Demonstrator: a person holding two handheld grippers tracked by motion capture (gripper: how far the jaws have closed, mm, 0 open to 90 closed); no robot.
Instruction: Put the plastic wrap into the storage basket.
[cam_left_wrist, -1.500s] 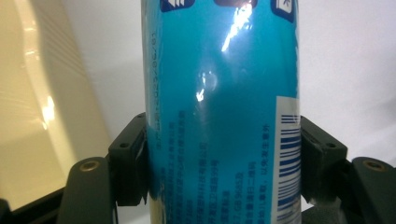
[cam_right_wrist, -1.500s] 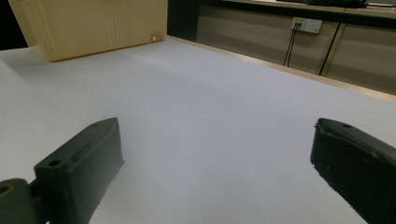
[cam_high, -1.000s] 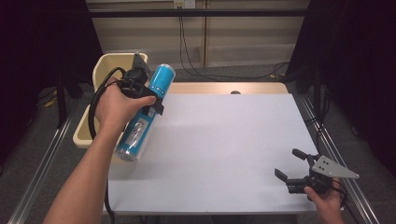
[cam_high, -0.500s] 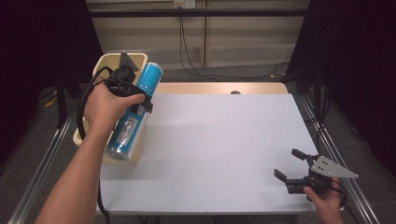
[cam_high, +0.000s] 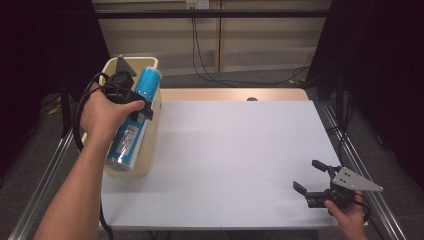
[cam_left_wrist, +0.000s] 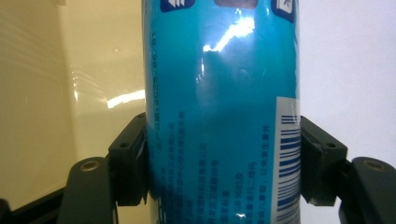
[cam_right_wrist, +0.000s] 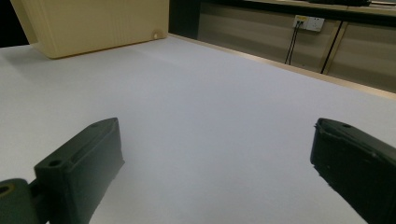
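Note:
A tall blue can (cam_high: 135, 120) with a barcode label is held lengthwise over the cream bin (cam_high: 151, 131) at the table's left edge. My left gripper (cam_high: 131, 101) is shut on the blue can (cam_left_wrist: 219, 112), one jaw on each side of its body, with the bin's inside wall (cam_left_wrist: 70, 93) behind it. My right gripper (cam_high: 309, 177) rests open near the table's front right corner, its jaws (cam_right_wrist: 215, 172) spread wide over bare white tabletop, nothing between them.
The white table surface (cam_high: 235, 150) stretches between the two grippers. The cream bin (cam_right_wrist: 93, 25) stands at the far end in the right gripper view. Cables hang behind the table's back edge (cam_high: 200, 55). Metal rails run along both table sides.
My left gripper has carried the blue can leftward, from over the table's left part to above the cream bin. The right gripper has stayed put and open.

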